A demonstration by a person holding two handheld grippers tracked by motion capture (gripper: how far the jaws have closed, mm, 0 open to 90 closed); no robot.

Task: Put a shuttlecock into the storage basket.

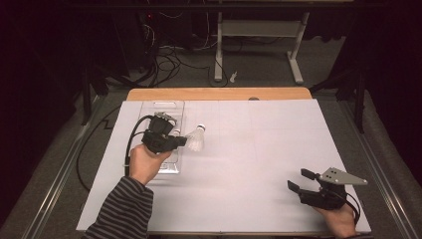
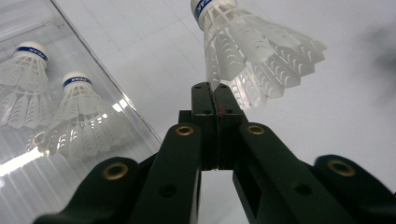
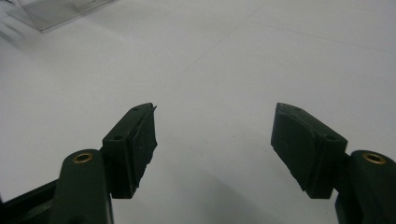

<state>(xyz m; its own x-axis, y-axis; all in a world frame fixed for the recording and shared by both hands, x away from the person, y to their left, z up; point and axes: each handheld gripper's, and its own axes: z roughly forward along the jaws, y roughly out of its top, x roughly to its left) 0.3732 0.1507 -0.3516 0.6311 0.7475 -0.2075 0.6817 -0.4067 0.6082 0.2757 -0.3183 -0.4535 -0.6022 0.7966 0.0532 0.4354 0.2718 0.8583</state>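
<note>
White plastic feathers are pinched at their rim between the closed jaws of the left gripper (image 1: 180, 141), so that a white plastic shuttlecock with a blue-banded cork (image 2: 247, 51) is held just right of the clear plastic tray (image 1: 175, 105). In the left gripper view its long axis is seen running away from the jaws, cork end farthest, skirt end nearest; in the high view the shuttlecock (image 1: 196, 138) is carried clear of the sheet, over the left half of the table, close to the tray's right wall. Two more white shuttlecocks (image 2: 56, 105) are laid side by side inside the tray, corks pointing the same way. The left hand is judged much the nearer to the tray, so any setting down or putting back would turn on it. The right gripper (image 1: 302, 180) is kept near the table's front right corner, its jaws spread wide with nothing between them. The table is covered by a white sheet (image 1: 259, 164), with a bare wooden strip (image 1: 219, 93) at the far edge; beyond it lie a grey floor, cables and a white desk frame (image 1: 259, 30) in a dark room.
</note>
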